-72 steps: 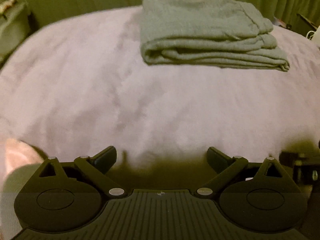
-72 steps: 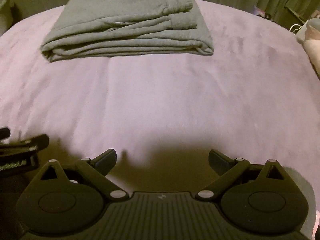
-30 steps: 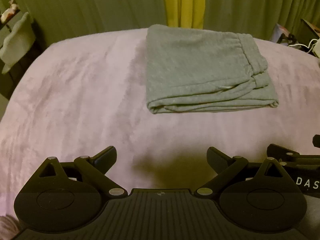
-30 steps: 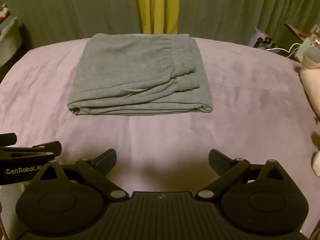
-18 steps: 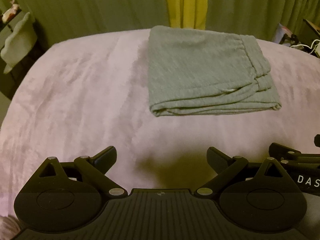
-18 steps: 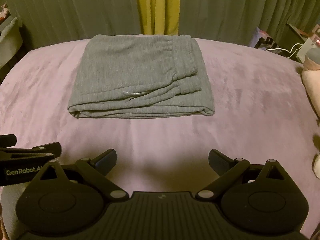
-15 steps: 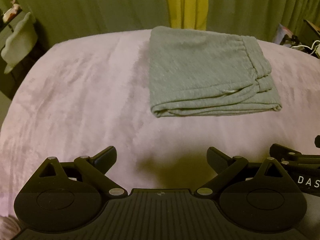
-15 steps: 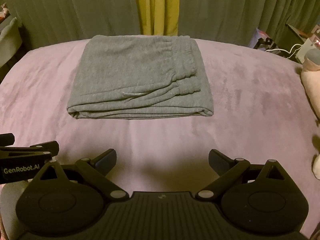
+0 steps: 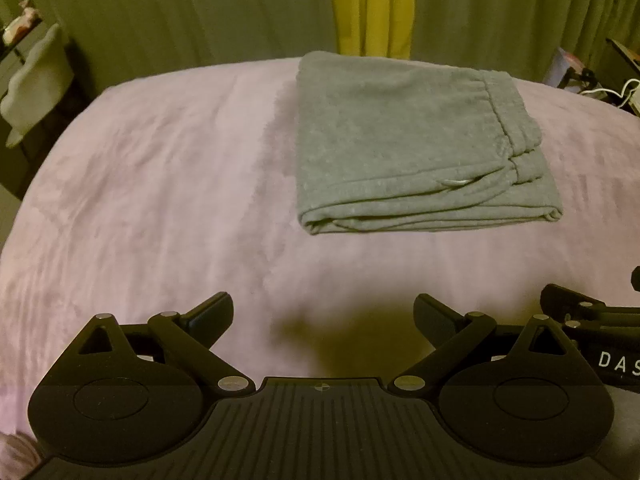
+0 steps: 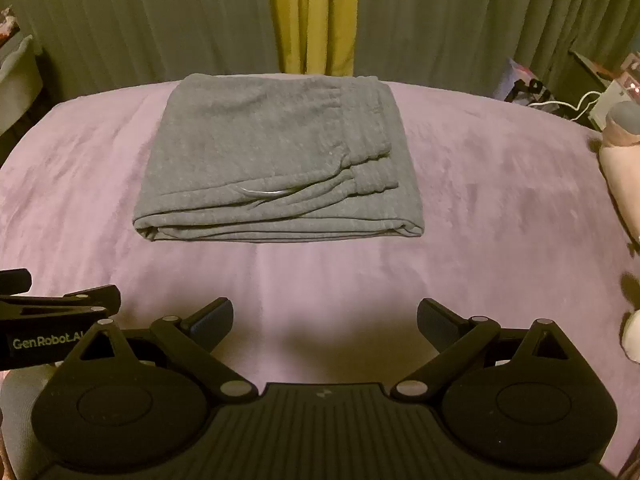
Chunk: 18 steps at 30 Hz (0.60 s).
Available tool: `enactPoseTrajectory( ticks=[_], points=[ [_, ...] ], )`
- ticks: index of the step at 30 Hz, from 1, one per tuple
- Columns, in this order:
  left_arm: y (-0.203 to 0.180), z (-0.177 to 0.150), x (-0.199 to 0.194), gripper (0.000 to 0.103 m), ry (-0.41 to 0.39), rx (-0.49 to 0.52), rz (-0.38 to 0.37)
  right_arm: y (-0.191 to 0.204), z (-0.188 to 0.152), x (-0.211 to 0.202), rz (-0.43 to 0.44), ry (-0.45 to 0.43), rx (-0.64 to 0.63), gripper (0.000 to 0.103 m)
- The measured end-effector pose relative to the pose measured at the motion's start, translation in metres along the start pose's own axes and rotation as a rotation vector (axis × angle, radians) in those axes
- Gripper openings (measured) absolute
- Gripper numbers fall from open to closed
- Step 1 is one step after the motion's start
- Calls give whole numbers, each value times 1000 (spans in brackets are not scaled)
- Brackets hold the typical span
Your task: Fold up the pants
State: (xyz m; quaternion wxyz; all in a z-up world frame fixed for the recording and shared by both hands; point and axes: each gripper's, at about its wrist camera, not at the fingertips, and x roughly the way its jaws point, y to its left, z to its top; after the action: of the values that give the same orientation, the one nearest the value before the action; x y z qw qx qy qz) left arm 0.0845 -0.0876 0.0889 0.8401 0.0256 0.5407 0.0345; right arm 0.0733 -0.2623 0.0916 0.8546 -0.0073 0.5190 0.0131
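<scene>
"GenRobot.AI" on left tongs (image 10: 60,320), "DAS" on right tongs (image 9: 592,320)

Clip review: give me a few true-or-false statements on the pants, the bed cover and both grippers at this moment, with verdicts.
1. The grey pants lie folded in a flat stack. True.
2. The right gripper is clamped on the pants. False: it is open and empty, short of them.
3. The left gripper is open. True.
4. The pants rest on a green blanket. False: the bed cover is pinkish purple.
</scene>
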Motion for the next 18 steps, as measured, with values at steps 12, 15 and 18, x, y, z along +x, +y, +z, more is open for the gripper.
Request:
enactPoseTrajectory(
  ticks=[12,15,18],
  points=[
    [0,1,0,101,2,1,-10,1,1,0,1,1,-8,99],
    [0,2,0,101,2,6,-13,2,1,0,1,1,-8,99],
    [-3,3,-1,101,1,12,-10,1,1,0,0,2,-4,99]
  ],
)
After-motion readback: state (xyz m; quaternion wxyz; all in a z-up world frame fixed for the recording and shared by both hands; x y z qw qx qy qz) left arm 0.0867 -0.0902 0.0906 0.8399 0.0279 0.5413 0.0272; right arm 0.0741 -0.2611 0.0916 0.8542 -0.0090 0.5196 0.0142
